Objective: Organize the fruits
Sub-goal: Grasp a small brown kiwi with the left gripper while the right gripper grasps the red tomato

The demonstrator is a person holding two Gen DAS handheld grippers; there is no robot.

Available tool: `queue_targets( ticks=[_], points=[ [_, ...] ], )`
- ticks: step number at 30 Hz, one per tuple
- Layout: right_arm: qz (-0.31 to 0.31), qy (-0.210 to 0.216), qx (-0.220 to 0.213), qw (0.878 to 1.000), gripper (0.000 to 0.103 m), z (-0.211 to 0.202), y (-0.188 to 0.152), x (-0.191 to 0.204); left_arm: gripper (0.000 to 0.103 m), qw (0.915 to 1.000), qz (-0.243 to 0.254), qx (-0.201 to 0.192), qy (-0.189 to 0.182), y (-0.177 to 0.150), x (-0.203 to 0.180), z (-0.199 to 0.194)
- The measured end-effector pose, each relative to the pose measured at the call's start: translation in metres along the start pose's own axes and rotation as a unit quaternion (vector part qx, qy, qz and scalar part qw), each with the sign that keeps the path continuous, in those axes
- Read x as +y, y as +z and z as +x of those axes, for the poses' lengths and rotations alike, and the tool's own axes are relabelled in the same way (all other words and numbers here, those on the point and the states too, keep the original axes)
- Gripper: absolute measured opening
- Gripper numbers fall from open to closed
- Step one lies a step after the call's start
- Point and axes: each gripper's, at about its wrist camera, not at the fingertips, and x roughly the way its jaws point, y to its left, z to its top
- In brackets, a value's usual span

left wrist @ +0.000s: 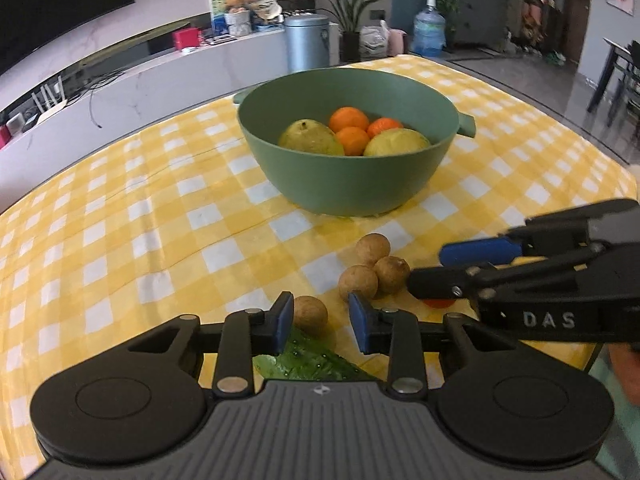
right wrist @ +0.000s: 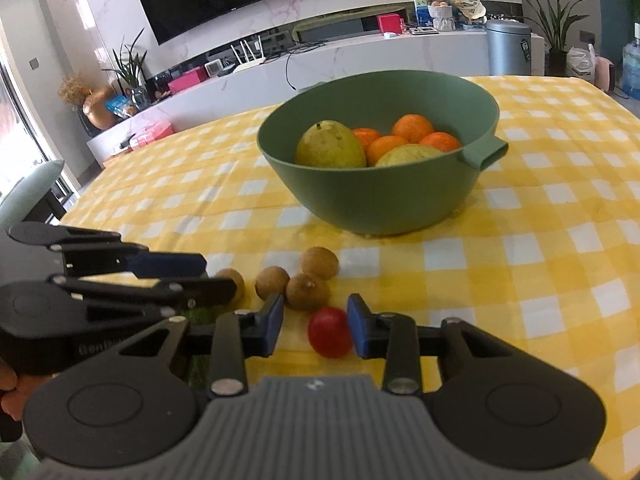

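A green bowl on the yellow checked tablecloth holds two pears and several oranges. Several small brown longans lie in front of it. My left gripper is open, with one longan between its fingers, beside the left pad, over a green leaf. My right gripper is open around a red cherry tomato, which sits beside the right pad. In each view the other gripper shows at the side: the right one, the left one.
The table's far edge lies behind the bowl, with a white TV cabinet, a grey bin and a water jug beyond. A chair stands at the table's left side.
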Motion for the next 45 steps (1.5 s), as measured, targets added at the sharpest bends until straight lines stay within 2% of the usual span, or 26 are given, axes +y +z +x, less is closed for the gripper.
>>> queue_targets(
  ticks=[10, 17, 20, 24, 33, 35, 39, 45],
  points=[
    [-0.016, -0.001, -0.006, 1.000, 0.032, 0.018, 0.007, 0.004, 0.038, 0.9987, 0.050, 0.010, 0.009, 0.000, -0.005, 0.011],
    [-0.021, 0.018, -0.005, 1.000, 0.032, 0.019, 0.007, 0.004, 0.039, 0.9981, 0.061, 0.005, 0.009, -0.001, -0.004, 0.013],
    [-0.030, 0.021, -0.006, 0.999, 0.028, 0.018, 0.007, 0.006, 0.036, 0.9979, 0.064, 0.002, 0.013, -0.002, -0.005, 0.013],
    [-0.027, 0.020, -0.005, 0.999, 0.028, 0.019, 0.007, 0.005, 0.020, 0.9982, 0.057, -0.001, 0.020, -0.001, -0.003, 0.013],
    [-0.015, 0.016, -0.003, 1.000, 0.030, 0.019, 0.007, 0.001, 0.019, 0.9997, -0.015, -0.018, -0.008, 0.003, 0.014, 0.005],
    [-0.012, 0.013, -0.006, 1.000, 0.030, 0.016, 0.006, 0.000, 0.001, 0.9990, -0.037, -0.021, -0.016, 0.005, 0.020, 0.002],
    [-0.025, -0.012, 0.006, 1.000, 0.032, 0.014, 0.004, 0.003, 0.001, 0.9964, -0.076, -0.020, -0.032, 0.006, 0.030, 0.001],
    [-0.045, -0.031, 0.010, 0.998, 0.035, 0.004, -0.001, 0.009, 0.007, 0.9991, -0.041, -0.005, -0.012, 0.004, 0.021, 0.005]
  ],
)
